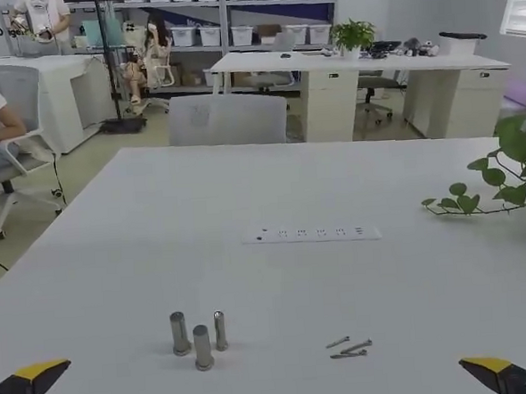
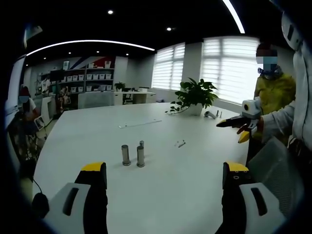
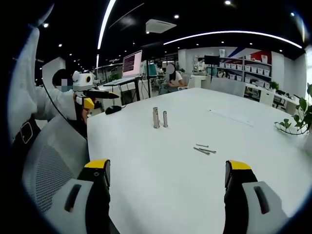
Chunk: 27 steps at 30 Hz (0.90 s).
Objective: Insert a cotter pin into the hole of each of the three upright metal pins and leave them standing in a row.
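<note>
Left tongs (image 2: pixel 165 168) and right tongs (image 3: pixel 167 165) both wide, empty, at the desk's (image 1: pixel 271 187) near edge. Three metal pins (image 1: pixel 200 337) upright, clustered left of centre near that edge. Cotter pins (image 1: pixel 349 347) lie flat to their right. Metal pins probably stiff, slick, tippy: grip mid-shaft. Cotter pins light, thin: pinch one end. No readable writing.

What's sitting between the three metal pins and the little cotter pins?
Nothing. In the head view, the table is bare between the metal pins and the cotter pins.
</note>
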{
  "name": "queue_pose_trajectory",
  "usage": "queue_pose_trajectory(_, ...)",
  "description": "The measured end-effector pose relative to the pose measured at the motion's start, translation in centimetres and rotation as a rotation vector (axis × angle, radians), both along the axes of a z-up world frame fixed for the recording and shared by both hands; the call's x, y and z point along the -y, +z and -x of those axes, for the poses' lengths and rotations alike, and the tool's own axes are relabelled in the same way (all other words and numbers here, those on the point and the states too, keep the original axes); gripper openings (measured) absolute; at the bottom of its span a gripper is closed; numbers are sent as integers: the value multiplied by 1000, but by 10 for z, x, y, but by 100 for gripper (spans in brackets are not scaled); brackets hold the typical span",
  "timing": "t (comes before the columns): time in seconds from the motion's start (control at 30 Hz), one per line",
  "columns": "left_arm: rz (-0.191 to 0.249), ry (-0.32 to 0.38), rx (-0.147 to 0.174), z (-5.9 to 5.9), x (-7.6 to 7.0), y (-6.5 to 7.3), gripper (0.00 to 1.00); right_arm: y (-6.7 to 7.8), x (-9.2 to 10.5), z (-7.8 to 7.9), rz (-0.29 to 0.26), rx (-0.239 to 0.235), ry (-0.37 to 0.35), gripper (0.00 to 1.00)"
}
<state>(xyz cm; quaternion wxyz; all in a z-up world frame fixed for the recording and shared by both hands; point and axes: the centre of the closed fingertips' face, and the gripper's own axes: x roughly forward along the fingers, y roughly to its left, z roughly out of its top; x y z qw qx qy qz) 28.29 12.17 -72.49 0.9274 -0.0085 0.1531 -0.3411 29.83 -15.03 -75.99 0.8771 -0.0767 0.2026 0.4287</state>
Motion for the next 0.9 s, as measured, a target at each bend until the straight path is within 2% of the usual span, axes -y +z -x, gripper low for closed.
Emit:
queue_pose_trajectory(0.3, -4, -25, -6, 3, 2, -2, 100, 0, -1, -1, 2, 2, 8, 100)
queue_pose_trajectory(0.9, -6, -36, -16, -1, 2, -7, 100, -3, -1, 0, 6, -7, 13, 100)
